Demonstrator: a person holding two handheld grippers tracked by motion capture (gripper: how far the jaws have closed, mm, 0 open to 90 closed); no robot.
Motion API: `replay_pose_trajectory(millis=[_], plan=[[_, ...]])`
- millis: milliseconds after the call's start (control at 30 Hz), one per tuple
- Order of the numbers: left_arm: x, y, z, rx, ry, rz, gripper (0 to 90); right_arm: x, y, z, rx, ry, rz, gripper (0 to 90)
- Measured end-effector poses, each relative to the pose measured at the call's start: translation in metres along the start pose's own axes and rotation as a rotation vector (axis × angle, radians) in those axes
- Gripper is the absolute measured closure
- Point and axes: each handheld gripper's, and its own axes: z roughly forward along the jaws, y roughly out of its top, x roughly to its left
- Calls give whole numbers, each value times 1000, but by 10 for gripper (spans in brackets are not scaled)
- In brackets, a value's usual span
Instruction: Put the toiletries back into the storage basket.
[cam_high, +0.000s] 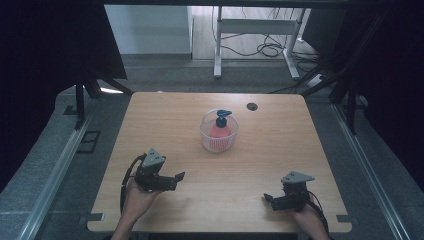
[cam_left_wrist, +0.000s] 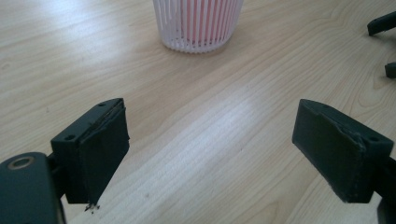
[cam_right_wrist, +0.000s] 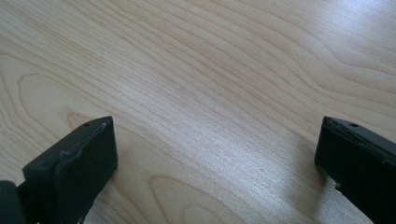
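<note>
A white slatted basket (cam_high: 218, 135) stands near the middle of the wooden table (cam_high: 165, 120). Inside it is a pink bottle (cam_high: 219, 130) with a blue pump top (cam_high: 222, 117). My left gripper (cam_high: 181, 176) rests near the front left, held by a hand, jaws wide apart and empty. In the left gripper view the basket (cam_left_wrist: 198, 25) sits ahead of the left gripper (cam_left_wrist: 212, 144), pink showing through its slats. My right gripper (cam_high: 267, 198) lies at the front right, open over bare wood. The right gripper (cam_right_wrist: 217, 168) holds nothing.
A dark round hole (cam_high: 252, 106) is set in the table near its far edge. Beyond the table stand white desk legs (cam_high: 218, 50) and cables (cam_high: 270, 49) on the floor. Metal rails (cam_high: 55, 170) run along both sides.
</note>
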Motion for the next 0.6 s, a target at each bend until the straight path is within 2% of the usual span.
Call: replay_pose_trajectory(millis=[600], plan=[[8,-39,-7,29,1,-46,107,0,0,0,-1,0,-1,0]])
